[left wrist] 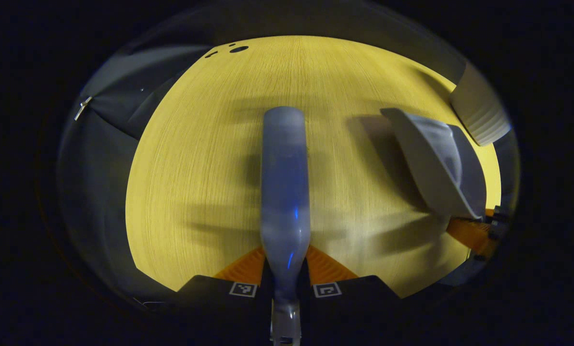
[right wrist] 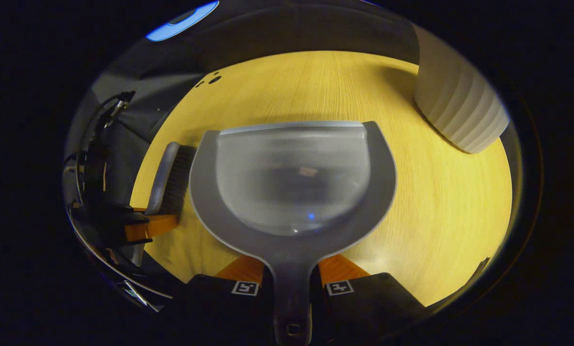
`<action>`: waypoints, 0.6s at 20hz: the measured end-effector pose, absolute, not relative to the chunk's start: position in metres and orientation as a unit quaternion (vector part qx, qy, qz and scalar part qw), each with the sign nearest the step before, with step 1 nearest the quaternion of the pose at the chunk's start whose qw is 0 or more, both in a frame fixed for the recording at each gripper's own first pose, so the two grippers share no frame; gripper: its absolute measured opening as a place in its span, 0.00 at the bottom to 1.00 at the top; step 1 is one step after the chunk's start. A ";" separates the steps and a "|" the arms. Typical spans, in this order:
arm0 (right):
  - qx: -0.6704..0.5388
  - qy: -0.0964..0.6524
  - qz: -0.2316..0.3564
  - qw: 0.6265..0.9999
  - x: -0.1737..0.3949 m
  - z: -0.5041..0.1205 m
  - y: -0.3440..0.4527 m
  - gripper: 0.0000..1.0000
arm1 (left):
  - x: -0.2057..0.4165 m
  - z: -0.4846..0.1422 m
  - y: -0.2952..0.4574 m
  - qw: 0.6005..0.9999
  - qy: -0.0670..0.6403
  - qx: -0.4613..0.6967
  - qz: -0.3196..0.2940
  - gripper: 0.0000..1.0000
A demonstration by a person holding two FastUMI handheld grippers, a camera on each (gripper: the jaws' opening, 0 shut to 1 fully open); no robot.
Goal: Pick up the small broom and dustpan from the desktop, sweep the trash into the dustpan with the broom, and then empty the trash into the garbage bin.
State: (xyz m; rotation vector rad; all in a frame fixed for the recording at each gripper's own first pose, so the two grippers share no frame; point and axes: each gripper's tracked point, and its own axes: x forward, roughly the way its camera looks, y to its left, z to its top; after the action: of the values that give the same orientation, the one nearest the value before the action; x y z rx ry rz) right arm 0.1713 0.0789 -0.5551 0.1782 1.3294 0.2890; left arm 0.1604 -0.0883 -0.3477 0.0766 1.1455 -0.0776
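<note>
The left hand-held gripper (left wrist: 285, 269) is clamped on the small broom (left wrist: 285, 192): both fingers press against the sides of its pale handle, which runs straight out ahead of the camera above the yellow wooden tabletop (left wrist: 200, 158). Seen from the right gripper view, the broom's dark bristles hang just beside the left edge of the dustpan (right wrist: 292, 192).

The right hand-held gripper (right wrist: 292, 278) grips the dustpan by its grey handle, a finger on each side. The pan's clear scoop faces forward, and a small pale scrap of trash (right wrist: 308, 170) lies inside it. The pictures do not show whether the dustpan's front lip touches the tabletop.

In the left gripper view the dustpan appears to the right of the broom, seen from the side and tilted, with the right hand-held gripper at its handle end.

The white ribbed garbage bin (right wrist: 457, 110) stands beyond the dustpan, off its right front corner and clear of it.
</note>
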 end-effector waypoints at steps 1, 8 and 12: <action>0.079 0.607 0.128 0.780 0.173 -0.555 0.080 0.36 | 0.161 -0.348 -0.087 0.838 0.542 0.041 -0.039 0.28; 0.111 0.611 0.110 0.776 0.188 -0.555 0.087 0.43 | 0.161 -0.344 -0.086 0.837 0.541 0.069 -0.040 0.36; 0.105 0.599 0.107 0.787 0.191 -0.546 0.079 0.75 | 0.160 -0.331 -0.089 0.850 0.523 0.044 -0.042 0.76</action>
State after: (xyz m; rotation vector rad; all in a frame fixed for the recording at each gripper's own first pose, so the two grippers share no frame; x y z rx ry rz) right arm 0.1913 0.0787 -0.5465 0.2273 1.2901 0.2307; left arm 0.1603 -0.0888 -0.3307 0.0936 1.1015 -0.0891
